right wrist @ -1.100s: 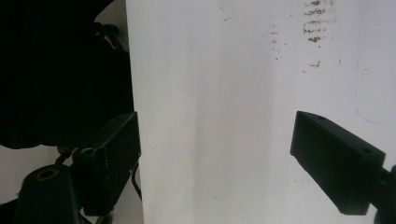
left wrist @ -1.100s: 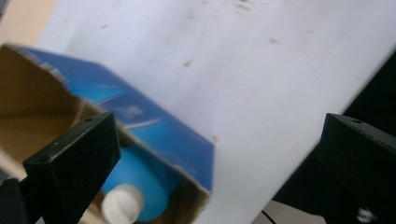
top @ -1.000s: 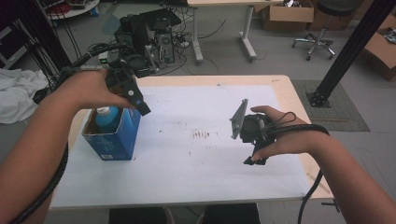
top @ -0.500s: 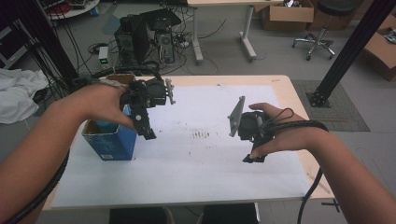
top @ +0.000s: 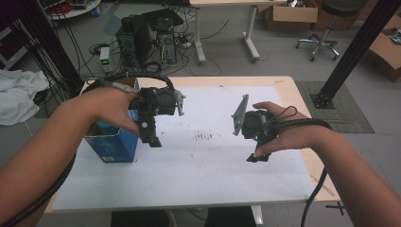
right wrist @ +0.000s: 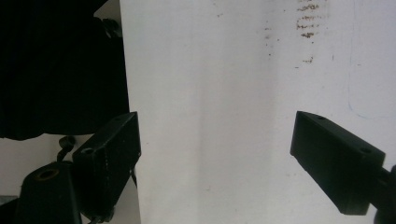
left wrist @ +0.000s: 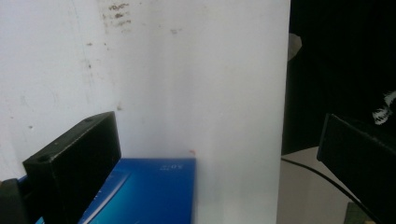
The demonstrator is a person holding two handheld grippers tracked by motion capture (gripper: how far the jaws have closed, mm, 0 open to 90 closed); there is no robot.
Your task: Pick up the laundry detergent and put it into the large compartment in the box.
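The left gripper (top: 152, 138) has lifted off the open blue cardboard box (top: 111, 144) near the left edge of the white-covered table (top: 213, 170) and swung toward the middle, jaws wide and empty. That suggests the box work is finished or paused. The right gripper (top: 255, 156) stays over the right half, its 2 jaws also wide, holding nothing.

Box (top: 112, 144) at table's (top: 293, 92) left — grippers apart.
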